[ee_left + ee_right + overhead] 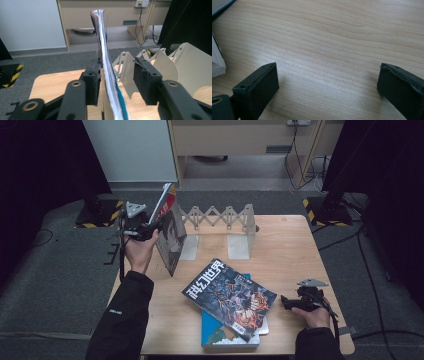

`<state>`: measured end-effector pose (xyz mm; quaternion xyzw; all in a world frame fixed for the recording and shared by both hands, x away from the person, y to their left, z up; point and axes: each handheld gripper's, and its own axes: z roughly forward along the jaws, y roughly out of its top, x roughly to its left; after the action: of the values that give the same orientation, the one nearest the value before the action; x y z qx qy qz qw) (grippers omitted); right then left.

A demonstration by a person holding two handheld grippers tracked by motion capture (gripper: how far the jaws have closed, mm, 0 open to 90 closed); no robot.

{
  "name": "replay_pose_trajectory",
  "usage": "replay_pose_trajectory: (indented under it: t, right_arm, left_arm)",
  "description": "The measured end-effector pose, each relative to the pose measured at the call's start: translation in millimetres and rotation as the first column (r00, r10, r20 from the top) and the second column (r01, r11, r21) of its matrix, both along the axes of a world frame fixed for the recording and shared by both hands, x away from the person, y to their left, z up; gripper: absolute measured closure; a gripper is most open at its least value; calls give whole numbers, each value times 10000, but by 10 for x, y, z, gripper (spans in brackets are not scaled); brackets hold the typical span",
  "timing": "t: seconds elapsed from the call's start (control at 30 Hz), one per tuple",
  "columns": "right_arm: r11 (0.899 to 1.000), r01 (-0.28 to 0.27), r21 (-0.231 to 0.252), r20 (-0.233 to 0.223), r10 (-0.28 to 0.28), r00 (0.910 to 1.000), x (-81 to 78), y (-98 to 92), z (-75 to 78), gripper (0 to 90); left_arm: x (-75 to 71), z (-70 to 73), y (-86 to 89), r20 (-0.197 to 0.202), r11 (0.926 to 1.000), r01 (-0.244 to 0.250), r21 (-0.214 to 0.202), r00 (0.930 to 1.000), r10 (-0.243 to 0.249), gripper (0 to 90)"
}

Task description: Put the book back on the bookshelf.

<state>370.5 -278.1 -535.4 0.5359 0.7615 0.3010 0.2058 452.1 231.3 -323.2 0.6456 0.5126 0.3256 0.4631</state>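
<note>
You have stood one thin dark-covered magazine [170, 237] against the cream folding metal rack [220, 220], left gripper [117, 82] released, right gripper [327, 82] empty and wide, two flat books [230, 305] remaining

Upright magazine [170, 232] left of the rack [220, 220]; stacked books [230, 302] on the table [290, 245] before it.

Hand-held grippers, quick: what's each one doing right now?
Left hand-held gripper: open, with the upright magazine between its jaws; one pad stands clear of it.
Right hand-held gripper: open, holding nothing, over the table.
</note>
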Motion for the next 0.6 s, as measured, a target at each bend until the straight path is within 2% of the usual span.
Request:
replay_pose_trajectory:
  t: [0.3,0.47,0.6]
  right_arm:
    - [10000,4,-11,-27,-4,10000,1,5,3,37]
    - [10000,39,-19,-22,-39,10000,1,9,2,34]
    - [10000,44,-4,65,-44,10000,-1,10,-6,29]
  left_arm:
    - [-298,44,75,771,9986,531,3,9956,-530,438]
    - [-486,2,139,869,9956,923,-190,9921,-903,392]
    - [-617,-109,194,733,9924,1147,-454,9911,-1112,358]
